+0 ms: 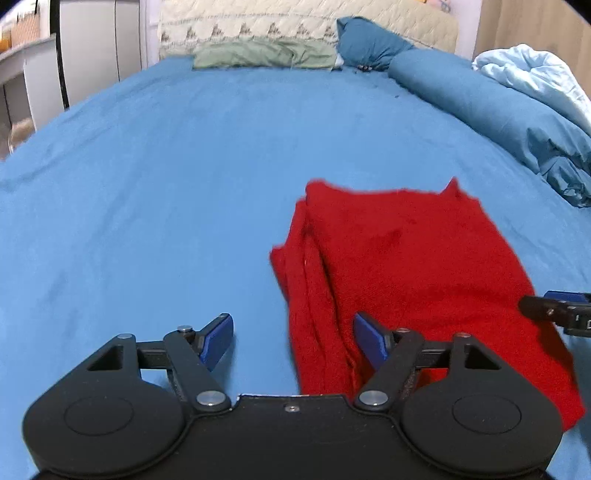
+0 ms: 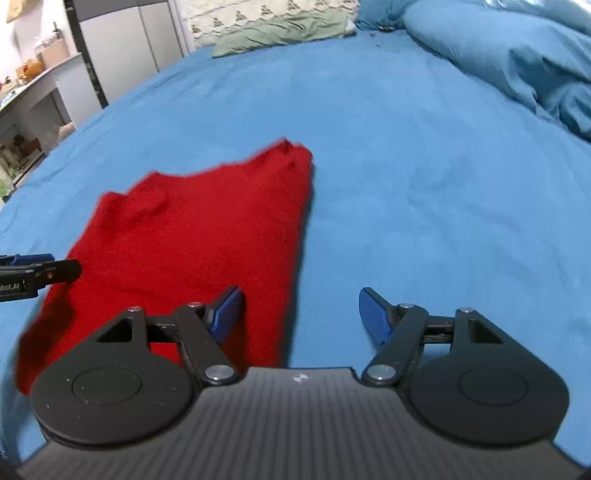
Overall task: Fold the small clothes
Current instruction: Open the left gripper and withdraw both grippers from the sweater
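Note:
A red knitted garment (image 1: 413, 266) lies folded in layers on the blue bed sheet (image 1: 166, 184); it also shows in the right wrist view (image 2: 192, 240). My left gripper (image 1: 293, 343) is open and empty, its right finger above the garment's near left edge. My right gripper (image 2: 301, 315) is open and empty over the garment's near right edge. The right gripper's tip shows at the right edge of the left wrist view (image 1: 554, 310). The left gripper's tip shows at the left edge of the right wrist view (image 2: 40, 271).
A green cloth (image 1: 262, 55) lies at the head of the bed below a cream quilted headboard (image 1: 295, 18). A bunched blue duvet (image 1: 491, 110) and pale blue bedding (image 1: 535, 74) lie along the right side. A grey cabinet (image 2: 122, 48) and shelves (image 2: 29, 96) stand left of the bed.

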The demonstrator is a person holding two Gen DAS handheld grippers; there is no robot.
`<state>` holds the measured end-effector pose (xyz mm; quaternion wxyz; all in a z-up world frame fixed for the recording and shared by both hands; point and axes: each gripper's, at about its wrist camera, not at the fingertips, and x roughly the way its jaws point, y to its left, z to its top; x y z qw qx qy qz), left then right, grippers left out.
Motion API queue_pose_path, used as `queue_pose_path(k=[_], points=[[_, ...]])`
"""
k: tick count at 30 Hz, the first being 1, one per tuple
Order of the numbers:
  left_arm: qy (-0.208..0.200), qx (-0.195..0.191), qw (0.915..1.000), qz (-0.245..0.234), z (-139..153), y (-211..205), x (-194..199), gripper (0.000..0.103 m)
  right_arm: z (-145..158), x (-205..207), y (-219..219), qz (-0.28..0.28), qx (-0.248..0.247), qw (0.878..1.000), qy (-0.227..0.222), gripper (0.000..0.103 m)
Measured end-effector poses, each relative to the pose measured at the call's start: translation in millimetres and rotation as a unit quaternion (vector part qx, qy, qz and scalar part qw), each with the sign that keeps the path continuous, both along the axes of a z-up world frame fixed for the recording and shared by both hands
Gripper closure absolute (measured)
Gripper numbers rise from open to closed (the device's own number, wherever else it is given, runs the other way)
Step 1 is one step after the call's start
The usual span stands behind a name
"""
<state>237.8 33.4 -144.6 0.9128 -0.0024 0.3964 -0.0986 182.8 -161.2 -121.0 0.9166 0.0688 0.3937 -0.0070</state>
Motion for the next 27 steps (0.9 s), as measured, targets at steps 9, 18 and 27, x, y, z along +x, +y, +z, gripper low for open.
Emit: queue_pose_path(k=[9,18,27], points=[[-0.018,0.008,0.9998,0.007,45,-6,-13,0.032,19,-17,1,0.001,0.004,0.999,-0.031,0.014],[-0.085,0.014,0.9959,0.024,151,1,-110,0.000,135,-107,30,-0.008,-0.041,0.997,-0.072,0.000],[-0.075,0.037,0.9954,0.047,169,-1,-191,0.000,178,-178,58,-0.033,-0.064,0.996,-0.045,0.000]])
